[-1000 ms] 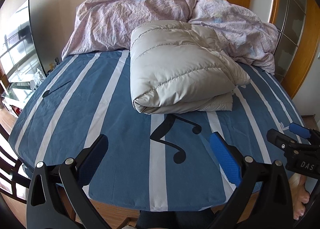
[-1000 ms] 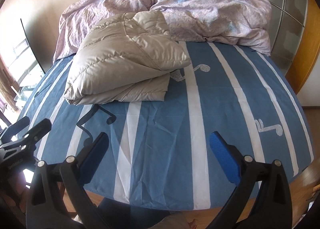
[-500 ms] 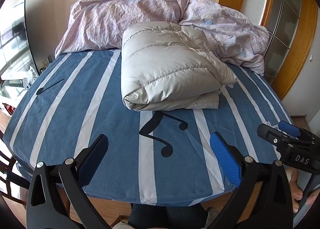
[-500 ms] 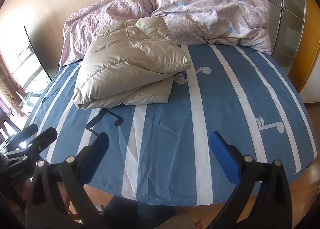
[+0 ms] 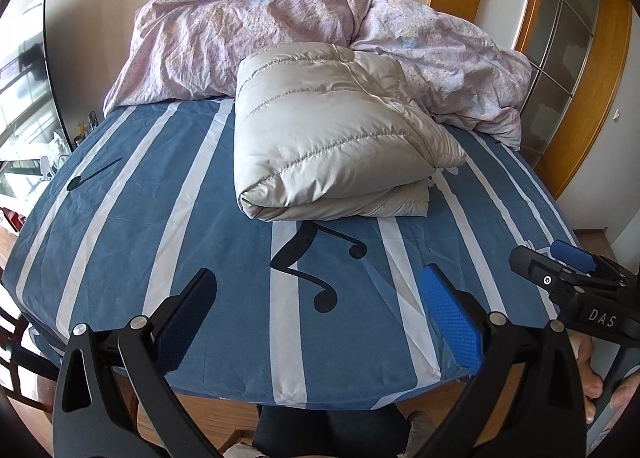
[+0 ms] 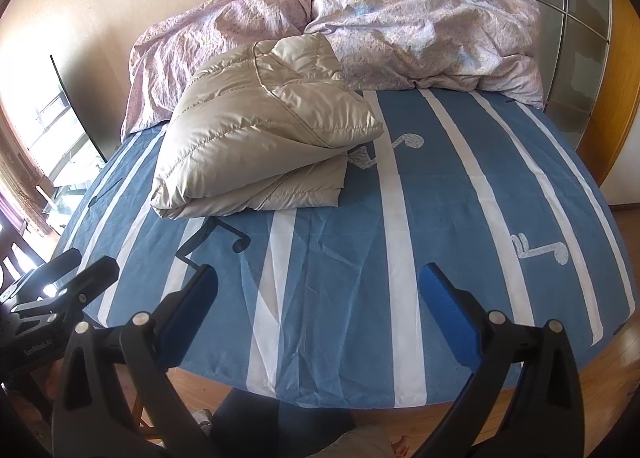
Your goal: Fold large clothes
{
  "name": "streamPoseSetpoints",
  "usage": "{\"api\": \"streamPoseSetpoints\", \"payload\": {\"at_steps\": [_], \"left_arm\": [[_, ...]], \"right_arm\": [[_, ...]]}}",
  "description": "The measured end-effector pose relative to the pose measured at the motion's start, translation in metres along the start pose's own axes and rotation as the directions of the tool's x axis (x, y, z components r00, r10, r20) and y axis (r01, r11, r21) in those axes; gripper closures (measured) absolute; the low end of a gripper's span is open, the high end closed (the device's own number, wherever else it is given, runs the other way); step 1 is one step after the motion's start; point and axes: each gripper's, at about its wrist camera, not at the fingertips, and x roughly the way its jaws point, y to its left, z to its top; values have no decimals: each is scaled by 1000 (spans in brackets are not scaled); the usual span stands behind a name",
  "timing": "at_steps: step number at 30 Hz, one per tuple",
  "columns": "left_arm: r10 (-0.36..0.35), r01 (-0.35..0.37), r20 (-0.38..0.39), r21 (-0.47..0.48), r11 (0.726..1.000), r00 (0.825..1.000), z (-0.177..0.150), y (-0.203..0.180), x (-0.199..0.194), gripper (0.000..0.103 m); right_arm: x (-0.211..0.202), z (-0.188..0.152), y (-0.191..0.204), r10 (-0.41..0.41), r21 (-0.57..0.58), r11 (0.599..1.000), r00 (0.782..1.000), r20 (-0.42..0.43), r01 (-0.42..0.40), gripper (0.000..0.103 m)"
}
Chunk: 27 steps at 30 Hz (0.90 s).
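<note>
A beige quilted down jacket [image 5: 320, 137] lies folded into a thick bundle on the blue striped bed sheet [image 5: 168, 217], its far end against the bedding. The right wrist view shows the same jacket [image 6: 256, 137] left of centre. My left gripper [image 5: 316, 310] hangs open over the foot of the bed, well short of the jacket, nothing between its fingers. Over the sheet's near edge my right gripper [image 6: 318, 312] is open and empty too. Each gripper shows at the edge of the other's view: the right gripper [image 5: 576, 282] and the left gripper [image 6: 60, 282].
A crumpled pink duvet [image 5: 280, 41] is heaped along the headboard wall. A wooden-framed glass door [image 5: 568, 57] stands to the right, a dark screen [image 5: 36, 69] to the left. Wooden floor [image 6: 616, 358] surrounds the bed. A hand [image 5: 592, 370] holds the right gripper.
Both grippers have drawn back and risen a little from the bed, so more of the sheet's near edge and the floor shows. The jacket has not moved.
</note>
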Motion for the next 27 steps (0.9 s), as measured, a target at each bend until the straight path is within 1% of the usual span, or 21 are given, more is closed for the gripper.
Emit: {"api": "streamPoseSetpoints", "payload": {"at_steps": [8,16,27], "left_arm": [[-17,17,-5,0,1000,1000,0,-1,0,1],[-14,14,8,7,1000,1000,0,-2,-2,1],[-15,15,8,6,1000,1000,2,-2,-2,1]], "right_arm": [[0,0,1,2,0,1000,1000,1,-2,2],[0,0,2,1,0,1000,1000,-2,-1,2],[1,0,0,2,-1,1000,1000,-4,-2,2]]}}
